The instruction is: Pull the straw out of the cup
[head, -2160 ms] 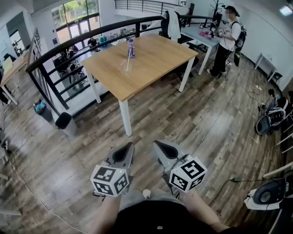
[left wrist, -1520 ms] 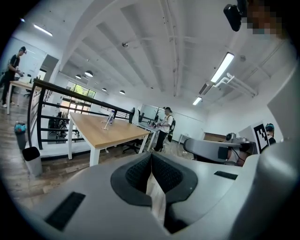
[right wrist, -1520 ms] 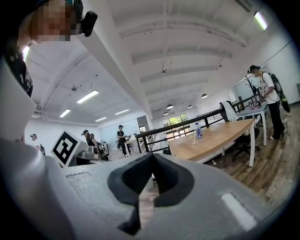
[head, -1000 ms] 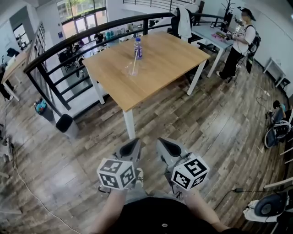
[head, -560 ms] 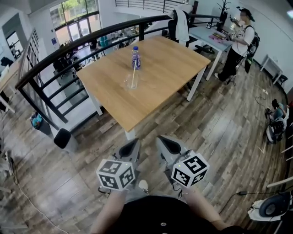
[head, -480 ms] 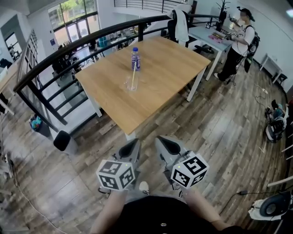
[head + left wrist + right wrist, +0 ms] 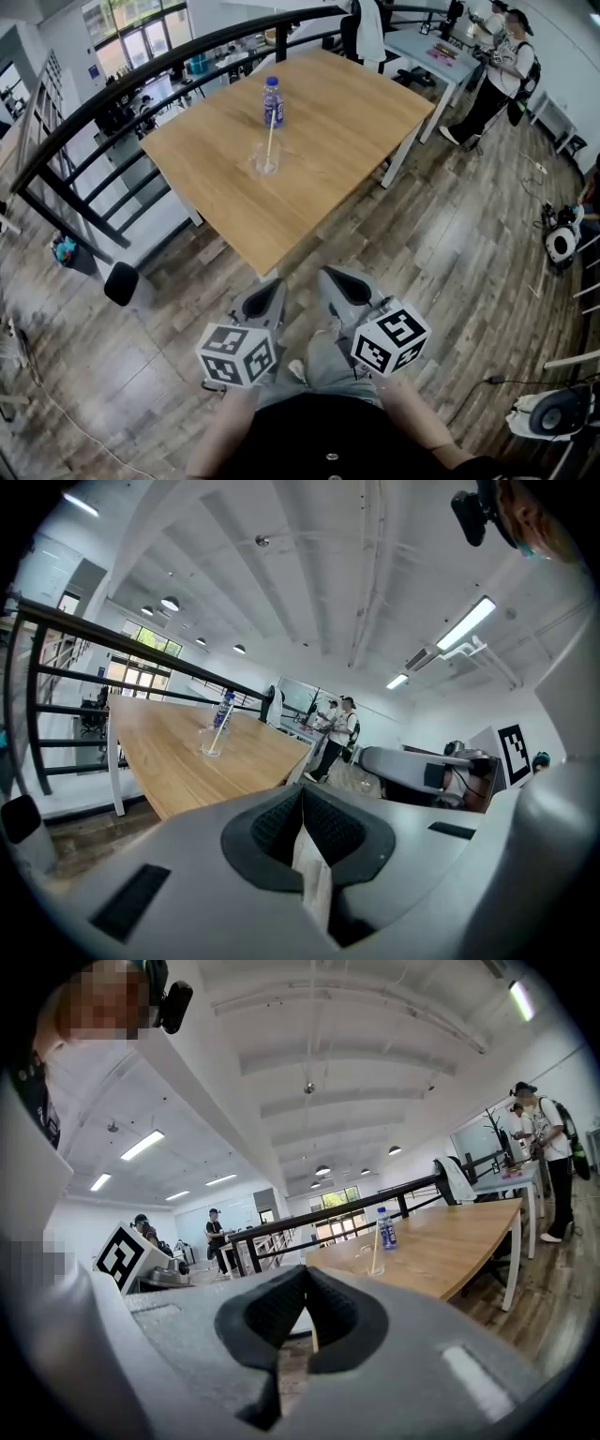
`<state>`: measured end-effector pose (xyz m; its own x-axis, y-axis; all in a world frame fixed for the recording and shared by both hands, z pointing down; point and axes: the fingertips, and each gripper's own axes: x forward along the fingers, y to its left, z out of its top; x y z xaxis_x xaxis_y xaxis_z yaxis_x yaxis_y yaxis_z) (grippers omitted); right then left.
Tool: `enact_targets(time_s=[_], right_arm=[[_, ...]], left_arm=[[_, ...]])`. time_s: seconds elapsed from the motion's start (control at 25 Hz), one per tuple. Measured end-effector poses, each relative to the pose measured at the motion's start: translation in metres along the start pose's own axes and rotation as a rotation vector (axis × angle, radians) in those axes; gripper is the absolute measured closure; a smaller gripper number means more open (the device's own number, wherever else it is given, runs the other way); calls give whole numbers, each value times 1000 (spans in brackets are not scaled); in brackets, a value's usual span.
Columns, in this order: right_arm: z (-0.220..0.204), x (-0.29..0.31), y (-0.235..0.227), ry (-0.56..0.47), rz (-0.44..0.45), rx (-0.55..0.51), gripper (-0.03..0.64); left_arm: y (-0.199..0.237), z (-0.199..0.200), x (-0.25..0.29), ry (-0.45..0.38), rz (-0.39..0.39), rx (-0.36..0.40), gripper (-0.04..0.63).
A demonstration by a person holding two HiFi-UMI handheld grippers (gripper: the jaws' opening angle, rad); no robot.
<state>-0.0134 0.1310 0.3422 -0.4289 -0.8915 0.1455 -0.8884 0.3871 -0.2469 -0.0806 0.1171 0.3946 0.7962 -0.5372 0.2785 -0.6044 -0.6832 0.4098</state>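
Wooden table carries the clear cup, well ahead of both grippers and above their level. The straw stands tilted in the cup, its top leaning toward the bottle behind. Left gripper and right gripper: jaws closed together, nothing held. The straw is probably light, thin and easily crushed, and the cup is likely to tip. Grip the straw's exposed upper part gently and brace the cup.
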Motion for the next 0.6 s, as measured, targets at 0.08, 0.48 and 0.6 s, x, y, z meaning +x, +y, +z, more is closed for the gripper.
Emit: enact_targets(time_s=[0.08,0.48,0.6], right_arm=[[0,7,-6,3,1,4,618],[7,63,-58,21,33,2,618],[14,86,-82,22,46,2,618]], left_arm=[[8,0,6,4,9,-8,578],[50,27,63,-4,57,-11,578],[69,39,87,-8,89,-18,578]])
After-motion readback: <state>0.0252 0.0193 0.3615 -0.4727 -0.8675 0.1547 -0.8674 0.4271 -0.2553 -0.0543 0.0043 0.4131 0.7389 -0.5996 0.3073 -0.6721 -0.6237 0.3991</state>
